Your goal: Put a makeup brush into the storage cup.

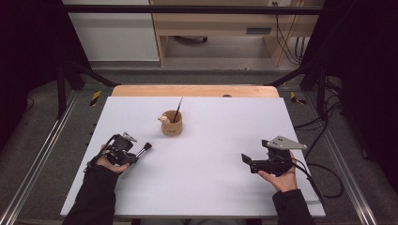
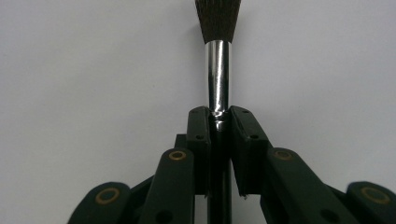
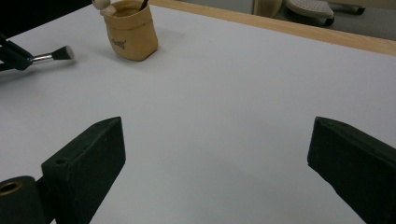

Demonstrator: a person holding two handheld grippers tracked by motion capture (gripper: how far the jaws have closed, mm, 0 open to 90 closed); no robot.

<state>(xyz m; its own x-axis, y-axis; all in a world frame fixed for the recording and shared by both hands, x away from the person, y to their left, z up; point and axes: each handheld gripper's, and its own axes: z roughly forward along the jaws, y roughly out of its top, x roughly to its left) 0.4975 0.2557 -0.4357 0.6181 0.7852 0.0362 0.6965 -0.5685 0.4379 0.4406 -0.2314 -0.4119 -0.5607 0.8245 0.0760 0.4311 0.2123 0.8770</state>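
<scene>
Left gripper (image 2: 219,122): we record its jaws clamped on the black handle of a brush (image 2: 218,70), just below the silver ferrule, dark bristles pointing away from the hand; in the high view the left gripper (image 1: 136,153) sits at the near left of the white counter (image 1: 220,187), the brush (image 1: 144,149) sticking out towards the right; right gripper (image 3: 217,154): jaws wide apart, nothing between them, held at the near right (image 1: 246,160); we also list a tan pot (image 1: 172,123) towards the far middle, upright, a thin brush handle (image 1: 178,109) leaning in it, well apart from both grippers.
</scene>
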